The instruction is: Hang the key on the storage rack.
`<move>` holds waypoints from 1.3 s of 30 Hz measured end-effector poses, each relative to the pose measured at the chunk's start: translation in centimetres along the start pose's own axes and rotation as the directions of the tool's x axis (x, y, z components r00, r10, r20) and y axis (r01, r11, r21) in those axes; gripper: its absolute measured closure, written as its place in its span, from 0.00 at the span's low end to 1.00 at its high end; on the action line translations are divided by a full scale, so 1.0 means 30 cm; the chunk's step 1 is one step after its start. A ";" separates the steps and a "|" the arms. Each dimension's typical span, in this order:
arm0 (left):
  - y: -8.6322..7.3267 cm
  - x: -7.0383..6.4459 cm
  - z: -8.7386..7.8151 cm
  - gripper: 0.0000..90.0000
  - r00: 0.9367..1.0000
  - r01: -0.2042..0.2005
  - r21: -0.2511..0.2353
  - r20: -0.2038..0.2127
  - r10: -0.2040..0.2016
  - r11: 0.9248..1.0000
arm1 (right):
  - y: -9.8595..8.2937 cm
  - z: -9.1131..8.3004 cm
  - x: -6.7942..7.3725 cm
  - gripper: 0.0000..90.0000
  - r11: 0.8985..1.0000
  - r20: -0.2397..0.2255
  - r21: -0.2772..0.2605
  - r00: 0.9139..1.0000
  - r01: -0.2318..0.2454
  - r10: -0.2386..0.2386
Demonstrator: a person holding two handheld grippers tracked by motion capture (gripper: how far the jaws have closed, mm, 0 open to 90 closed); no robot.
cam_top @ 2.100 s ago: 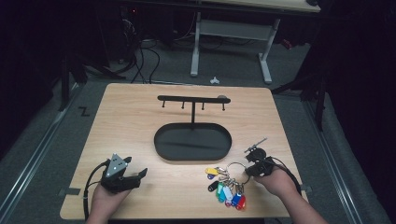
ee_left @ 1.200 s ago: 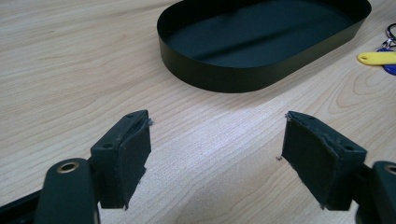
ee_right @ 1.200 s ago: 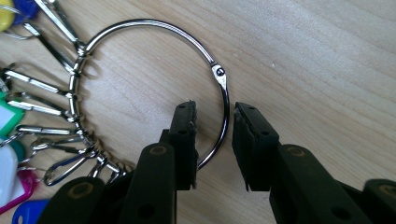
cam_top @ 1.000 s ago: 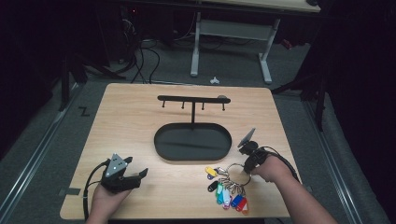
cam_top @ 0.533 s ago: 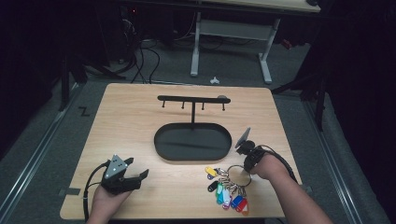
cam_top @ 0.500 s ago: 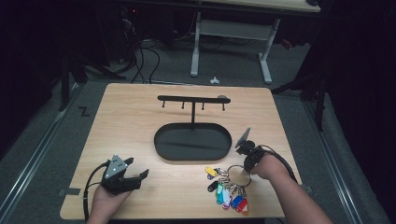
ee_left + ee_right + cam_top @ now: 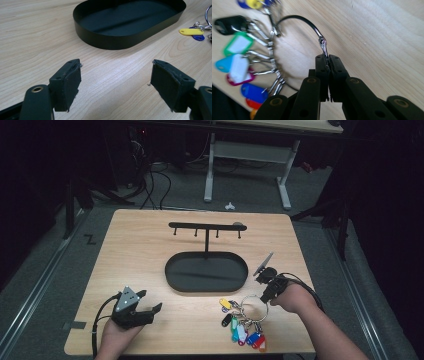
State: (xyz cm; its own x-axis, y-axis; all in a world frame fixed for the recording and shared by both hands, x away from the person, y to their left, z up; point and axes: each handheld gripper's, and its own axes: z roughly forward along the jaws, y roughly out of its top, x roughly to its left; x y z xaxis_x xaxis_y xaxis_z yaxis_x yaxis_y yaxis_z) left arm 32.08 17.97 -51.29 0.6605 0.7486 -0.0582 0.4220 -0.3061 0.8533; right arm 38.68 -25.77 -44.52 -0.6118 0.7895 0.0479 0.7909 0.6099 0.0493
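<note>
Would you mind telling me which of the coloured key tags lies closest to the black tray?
The yellow tag. It sits at the bunch's upper left edge, nearest the tray; the green, blue and red tags fan out toward the table's near edge.

- The left gripper (image 7: 115,82) shows its two black jaws rising from the bottom edge, set wide apart with nothing between them.
- The worn pads (image 7: 71,83) face each other across bare wood.
- The wooden table (image 7: 32,37) runs light and grained under and past the jaws.
- A black oval tray (image 7: 110,41) sits on the table beyond the jaws, its low wall upright and its floor bare.
- At the right edge, just past the tray, lie a yellow key tag (image 7: 191,31) and a blue key tag (image 7: 199,37), touching each other.
- A piece of a metal ring (image 7: 208,15) curves in at the upper right corner.
</note>
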 end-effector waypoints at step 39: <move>0.003 0.008 -0.007 0.28 1.000 -0.008 -0.012 -0.002 0.008 1.000 | 0.026 -0.404 0.044 0.97 0.993 0.063 -0.116 0.998 0.035 -0.028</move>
State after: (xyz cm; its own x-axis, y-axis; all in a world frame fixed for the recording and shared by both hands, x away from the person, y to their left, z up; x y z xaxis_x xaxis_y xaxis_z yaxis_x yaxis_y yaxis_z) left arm 32.14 18.26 -51.13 0.6626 0.7473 -0.0502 0.4090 -0.3048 0.8601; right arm 38.37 -25.07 -32.33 -0.6318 0.7749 -0.0167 0.7625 0.6253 0.1660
